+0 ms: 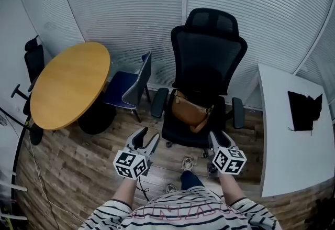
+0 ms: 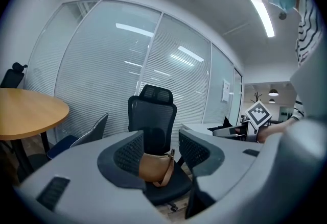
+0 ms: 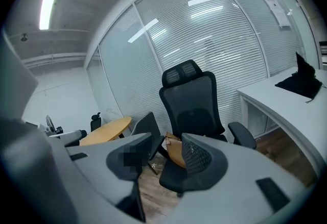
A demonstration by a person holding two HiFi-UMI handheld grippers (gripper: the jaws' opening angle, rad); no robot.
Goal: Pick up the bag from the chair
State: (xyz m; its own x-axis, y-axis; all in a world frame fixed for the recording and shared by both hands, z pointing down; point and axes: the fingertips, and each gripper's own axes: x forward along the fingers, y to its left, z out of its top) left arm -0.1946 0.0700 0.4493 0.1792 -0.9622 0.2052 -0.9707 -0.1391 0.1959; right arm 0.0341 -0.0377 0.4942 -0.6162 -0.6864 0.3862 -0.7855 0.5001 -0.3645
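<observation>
Tan bag [image 1: 189,111] slumped on black chair [image 1: 207,74], left gripper [image 1: 145,141] and right gripper [image 1: 215,141] held apart, empty; strap-only grip judged liable to swing.

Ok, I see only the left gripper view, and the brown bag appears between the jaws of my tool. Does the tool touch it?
Observer: No. The head view shows the left tool apart from the bag, above the floor in front of the chair.
Operator: And the right tool, is it holding something?
Observer: No. The right tool has its jaws apart in its own view, with nothing held; the bag lies beyond them on the chair.
</observation>
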